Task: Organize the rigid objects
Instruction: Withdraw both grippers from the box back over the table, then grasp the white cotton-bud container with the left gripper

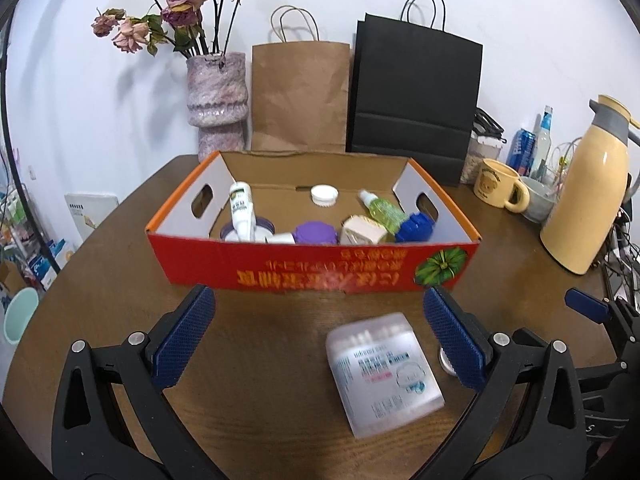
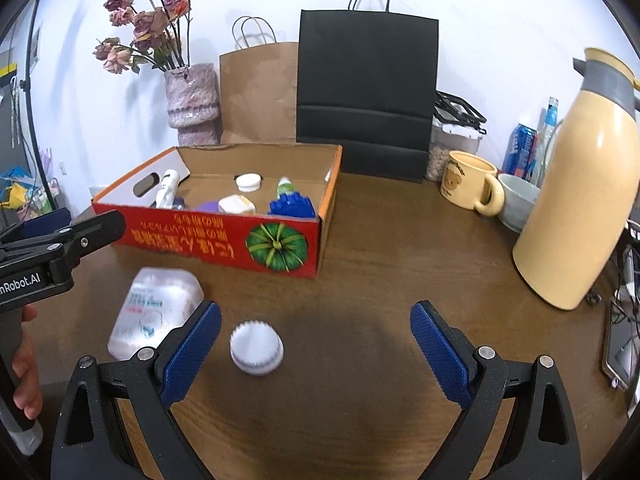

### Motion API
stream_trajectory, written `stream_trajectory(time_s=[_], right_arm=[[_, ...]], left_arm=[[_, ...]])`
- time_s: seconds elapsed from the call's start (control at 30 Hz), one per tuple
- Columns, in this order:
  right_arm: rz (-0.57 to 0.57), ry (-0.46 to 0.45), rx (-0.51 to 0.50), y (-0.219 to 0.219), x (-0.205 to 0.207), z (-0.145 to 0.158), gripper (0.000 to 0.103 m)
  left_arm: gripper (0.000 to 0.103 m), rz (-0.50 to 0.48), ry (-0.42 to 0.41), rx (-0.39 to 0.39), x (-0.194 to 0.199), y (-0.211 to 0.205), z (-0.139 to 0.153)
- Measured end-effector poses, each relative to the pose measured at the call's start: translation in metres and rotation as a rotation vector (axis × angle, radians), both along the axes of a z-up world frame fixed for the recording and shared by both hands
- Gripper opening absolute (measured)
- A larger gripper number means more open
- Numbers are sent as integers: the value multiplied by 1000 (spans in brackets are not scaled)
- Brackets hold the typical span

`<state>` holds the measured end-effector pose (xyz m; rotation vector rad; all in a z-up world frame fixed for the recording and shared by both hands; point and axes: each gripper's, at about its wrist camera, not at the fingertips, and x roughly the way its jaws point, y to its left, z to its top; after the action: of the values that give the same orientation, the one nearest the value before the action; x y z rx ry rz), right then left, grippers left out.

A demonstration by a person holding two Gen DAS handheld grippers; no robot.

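A red cardboard box point(image 1: 312, 268) stands open on the brown table and holds several small bottles and jars; it also shows in the right wrist view point(image 2: 208, 240). A clear plastic cotton-swab box point(image 1: 382, 372) lies on the table between my left gripper's point(image 1: 318, 336) open fingers, nearer the right one. It also shows in the right wrist view point(image 2: 154, 308). A white ridged cap point(image 2: 256, 346) lies between my right gripper's point(image 2: 316, 350) open fingers, near the left one. Both grippers are empty.
A cream thermos point(image 2: 580, 184), a yellow mug point(image 2: 472, 182) and a grey bowl point(image 2: 518, 200) stand at the right. A black paper bag point(image 2: 366, 92), a brown paper bag point(image 2: 260, 92) and a vase of dried roses point(image 2: 192, 100) stand behind the box.
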<state>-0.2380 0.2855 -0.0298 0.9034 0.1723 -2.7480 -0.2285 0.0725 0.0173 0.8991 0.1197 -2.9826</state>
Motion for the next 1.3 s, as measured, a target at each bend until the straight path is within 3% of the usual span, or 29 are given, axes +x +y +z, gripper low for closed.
stream_trajectory(time_s=[0.5,1.3], right_arm=[[-42,-34,-16,35,21,-13,99],[-43,-40,8,30,20,-17,99]], left_arm=[[103,-17,-86,-3,13,18,-25],[103,-48,-187,-30,6,35,-46]])
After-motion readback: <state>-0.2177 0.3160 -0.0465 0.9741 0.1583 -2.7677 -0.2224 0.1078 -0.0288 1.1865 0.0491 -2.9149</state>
